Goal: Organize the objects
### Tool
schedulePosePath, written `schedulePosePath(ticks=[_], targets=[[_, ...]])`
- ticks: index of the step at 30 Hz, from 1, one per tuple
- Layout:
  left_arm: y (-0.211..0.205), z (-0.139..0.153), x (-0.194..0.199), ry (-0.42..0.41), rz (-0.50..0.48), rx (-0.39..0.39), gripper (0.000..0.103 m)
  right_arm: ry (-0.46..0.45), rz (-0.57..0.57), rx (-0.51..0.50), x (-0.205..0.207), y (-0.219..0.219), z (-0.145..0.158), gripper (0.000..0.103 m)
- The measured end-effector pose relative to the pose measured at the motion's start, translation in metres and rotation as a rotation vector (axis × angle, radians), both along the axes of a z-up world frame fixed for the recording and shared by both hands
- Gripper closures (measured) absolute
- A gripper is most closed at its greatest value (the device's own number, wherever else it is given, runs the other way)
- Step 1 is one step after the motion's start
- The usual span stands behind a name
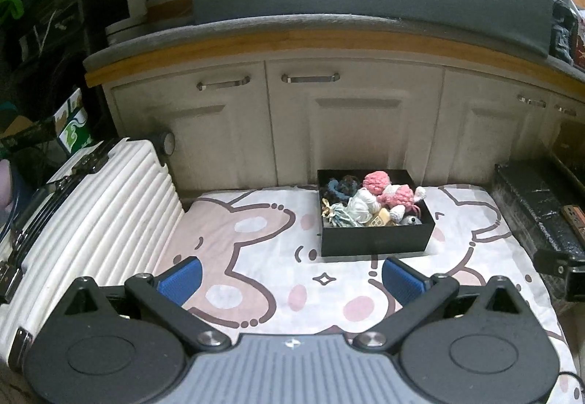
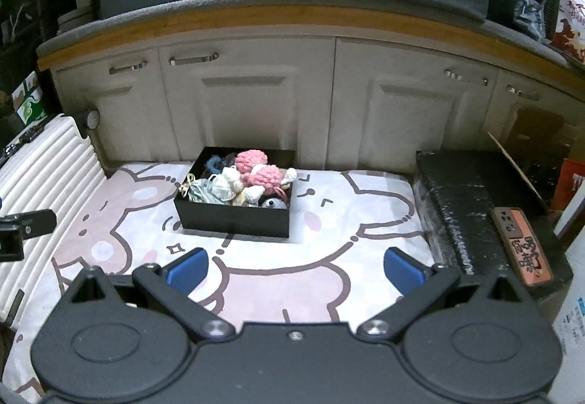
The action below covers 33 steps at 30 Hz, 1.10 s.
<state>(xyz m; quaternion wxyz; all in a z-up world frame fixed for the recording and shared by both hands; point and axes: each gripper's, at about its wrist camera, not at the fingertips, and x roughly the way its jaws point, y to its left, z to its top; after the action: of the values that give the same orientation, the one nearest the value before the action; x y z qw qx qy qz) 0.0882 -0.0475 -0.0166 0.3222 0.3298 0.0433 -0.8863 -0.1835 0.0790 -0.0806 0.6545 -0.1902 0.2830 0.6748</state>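
Note:
A black open box (image 1: 376, 239) (image 2: 234, 217) sits on a cartoon-print sheet (image 1: 256, 250) (image 2: 329, 232), close to the white cabinet doors. It is filled with small toys: pink crochet balls (image 1: 378, 182) (image 2: 252, 159), white yarn pieces (image 1: 360, 204) (image 2: 223, 186), a teal tassel (image 1: 342, 217) and dark knitted rings (image 1: 338, 186). My left gripper (image 1: 290, 278) hovers open just in front of the box, nothing between its blue pads (image 1: 181, 278). My right gripper (image 2: 294, 270) is open too, in front and to the right of the box, holding nothing.
A white ribbed suitcase (image 1: 95, 206) (image 2: 40, 162) lies along the sheet's left edge. A black case (image 1: 533, 214) (image 2: 471, 199) flanks the right edge with an orange phone-like item (image 2: 523, 243) on it. White cabinets (image 1: 347, 126) stand behind. Part of the left tool (image 2: 22, 228) shows at far left.

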Motion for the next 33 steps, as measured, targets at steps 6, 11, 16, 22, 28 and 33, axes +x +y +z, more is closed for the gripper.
schedulePosePath(ticks=[6,11,16,22,28,33], targets=[[-0.001,-0.002,0.005,-0.012,0.009,0.013,0.000,-0.001,-0.006,0.005,0.002,-0.011,0.006,0.000],[0.000,-0.003,0.006,-0.022,0.019,0.003,0.000,0.003,-0.017,0.003,0.003,-0.013,0.006,0.000],[0.005,-0.003,0.005,-0.033,0.001,-0.020,0.000,0.010,-0.023,-0.007,0.004,-0.013,0.005,0.000],[0.007,-0.003,0.004,-0.042,-0.010,-0.024,0.000,0.001,-0.019,-0.006,0.002,-0.013,0.005,0.000],[0.008,-0.004,0.003,-0.045,-0.021,-0.023,0.000,-0.008,-0.017,-0.004,0.000,-0.014,0.006,0.000],[0.008,-0.004,0.003,-0.048,-0.026,-0.022,0.000,-0.011,-0.014,-0.004,-0.002,-0.014,0.007,0.000]])
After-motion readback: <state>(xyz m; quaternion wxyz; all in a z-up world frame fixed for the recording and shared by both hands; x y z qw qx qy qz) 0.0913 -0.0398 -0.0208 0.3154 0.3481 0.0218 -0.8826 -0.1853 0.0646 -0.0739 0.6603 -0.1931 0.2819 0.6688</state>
